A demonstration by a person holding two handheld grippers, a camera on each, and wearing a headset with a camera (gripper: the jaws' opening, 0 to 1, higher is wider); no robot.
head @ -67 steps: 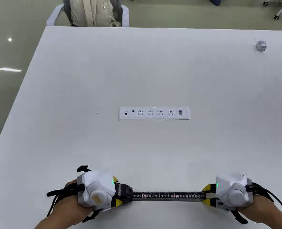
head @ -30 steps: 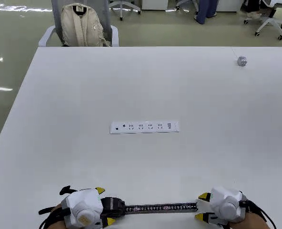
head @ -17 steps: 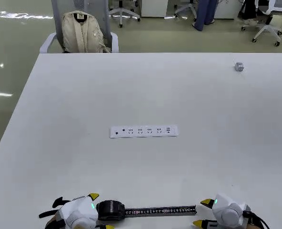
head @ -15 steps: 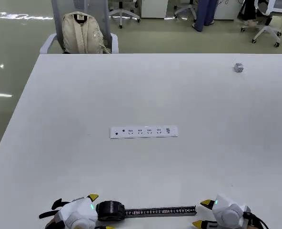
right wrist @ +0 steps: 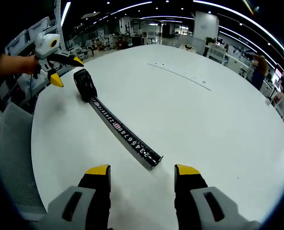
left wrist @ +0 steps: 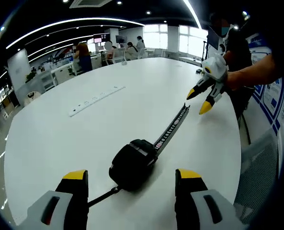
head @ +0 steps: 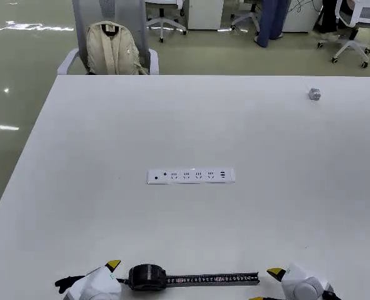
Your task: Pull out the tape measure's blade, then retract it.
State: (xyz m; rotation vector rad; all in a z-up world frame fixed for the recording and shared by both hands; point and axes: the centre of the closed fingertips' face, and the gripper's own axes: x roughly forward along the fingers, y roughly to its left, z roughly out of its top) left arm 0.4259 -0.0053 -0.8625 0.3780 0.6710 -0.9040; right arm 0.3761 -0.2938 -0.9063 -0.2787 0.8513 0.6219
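Left gripper (left wrist: 131, 176): jaws spread, gripping nothing. The one tape measure (left wrist: 132, 163) lies on the table (head: 110, 137) just ahead, in line with the gap. Right gripper (right wrist: 142, 169): jaws likewise spread and empty, with the free end of the blade (right wrist: 125, 136) just ahead of its tips and the blade run out flat between the two grippers. Beyond both, well apart: one power strip (head: 190, 176), one small grey object (head: 314, 94) far out on the right gripper's side, and one chair (head: 79, 25) holding one backpack (head: 112, 49) at the table's far edge.

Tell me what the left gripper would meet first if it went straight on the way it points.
The left gripper would likely meet the tape measure case, lying on the table just ahead of its open jaws.
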